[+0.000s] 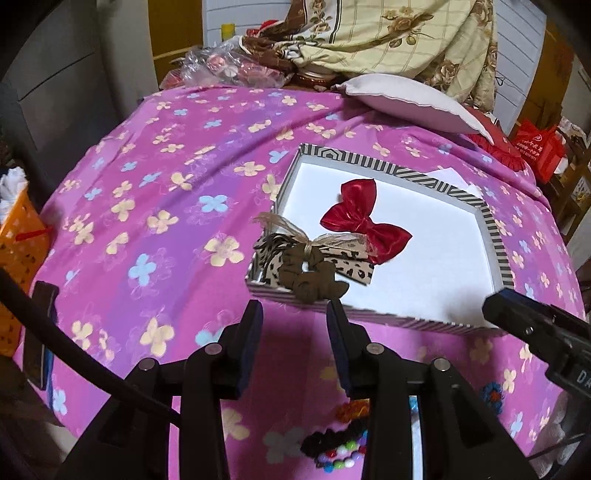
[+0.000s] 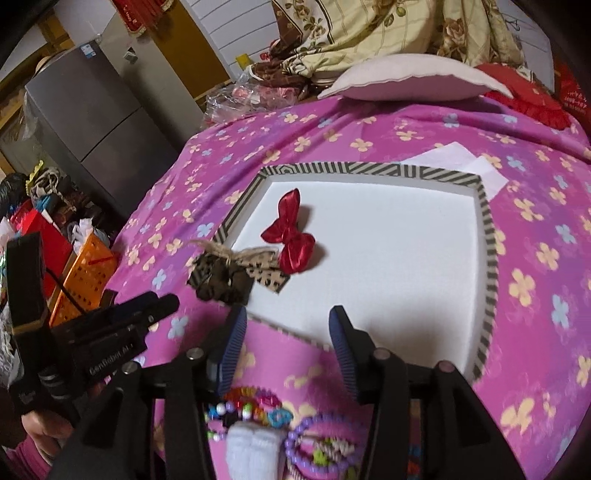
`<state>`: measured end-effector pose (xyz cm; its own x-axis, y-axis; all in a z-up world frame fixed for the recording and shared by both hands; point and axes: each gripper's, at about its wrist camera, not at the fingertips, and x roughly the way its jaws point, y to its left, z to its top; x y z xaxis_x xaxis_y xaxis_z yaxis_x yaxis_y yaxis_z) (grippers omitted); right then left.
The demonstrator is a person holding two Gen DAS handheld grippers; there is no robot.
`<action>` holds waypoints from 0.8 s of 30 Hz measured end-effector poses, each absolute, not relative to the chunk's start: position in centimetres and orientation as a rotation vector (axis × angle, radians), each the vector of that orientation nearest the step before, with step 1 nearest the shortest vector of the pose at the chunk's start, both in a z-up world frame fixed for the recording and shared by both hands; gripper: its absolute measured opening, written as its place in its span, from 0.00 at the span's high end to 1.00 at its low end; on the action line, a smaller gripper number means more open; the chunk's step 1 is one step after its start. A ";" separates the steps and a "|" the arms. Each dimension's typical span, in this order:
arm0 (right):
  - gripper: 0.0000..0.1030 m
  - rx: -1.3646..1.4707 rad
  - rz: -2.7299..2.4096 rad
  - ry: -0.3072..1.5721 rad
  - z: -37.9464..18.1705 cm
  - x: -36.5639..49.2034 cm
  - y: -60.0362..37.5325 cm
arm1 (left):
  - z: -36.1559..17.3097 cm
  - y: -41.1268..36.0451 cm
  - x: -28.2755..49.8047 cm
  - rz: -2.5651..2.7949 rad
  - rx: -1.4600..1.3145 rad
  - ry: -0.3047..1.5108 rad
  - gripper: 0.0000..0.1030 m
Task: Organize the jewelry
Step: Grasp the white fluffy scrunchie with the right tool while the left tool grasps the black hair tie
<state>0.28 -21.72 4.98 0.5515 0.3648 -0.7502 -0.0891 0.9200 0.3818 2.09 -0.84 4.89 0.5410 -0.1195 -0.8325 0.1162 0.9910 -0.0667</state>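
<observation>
A striped-rim box (image 1: 495, 236) (image 2: 487, 236) with a white floor lies on the pink flowered bedspread. A red bow (image 1: 364, 219) (image 2: 291, 234) lies inside it. A leopard-print bow (image 1: 354, 267) (image 2: 267, 275) and a brown scrunchie (image 1: 312, 277) (image 2: 221, 280) rest at the box's near left corner. My left gripper (image 1: 294, 314) is open and empty just in front of the scrunchie. My right gripper (image 2: 286, 325) is open and empty over the box's near edge. Beaded bracelets (image 1: 340, 448) (image 2: 251, 404) and a purple bead ring (image 2: 325, 439) lie on the bedspread below the grippers.
A white pillow (image 1: 410, 99) (image 2: 410, 79) and a floral quilt (image 1: 399, 33) lie at the bed's far end. White paper (image 2: 458, 162) lies behind the box. An orange basket (image 1: 18, 254) (image 2: 86, 273) and a grey fridge (image 2: 92, 110) stand left of the bed.
</observation>
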 end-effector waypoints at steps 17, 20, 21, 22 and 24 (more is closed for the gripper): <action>0.49 0.296 0.273 1.005 3.3 -7.3 -21.9 | 3.7 2.6 -3.7 -0.228 -0.124 1.071 0.59; 0.49 0.287 0.286 1.026 2.6 -8.2 -21.4 | 3.0 2.7 -4.4 -0.252 -0.127 1.092 0.60; 0.49 0.282 0.295 1.034 2.4 -8.5 -21.1 | 2.7 2.7 -4.6 -0.259 -0.123 1.098 0.60; 0.49 0.278 0.302 1.040 2.3 -8.7 -20.8 | 2.5 2.8 -4.8 -0.266 -0.122 1.101 0.60; 0.49 0.266 0.314 1.049 2.1 -9.4 -20.3 | 2.1 2.8 -5.1 -0.300 -0.127 1.109 0.58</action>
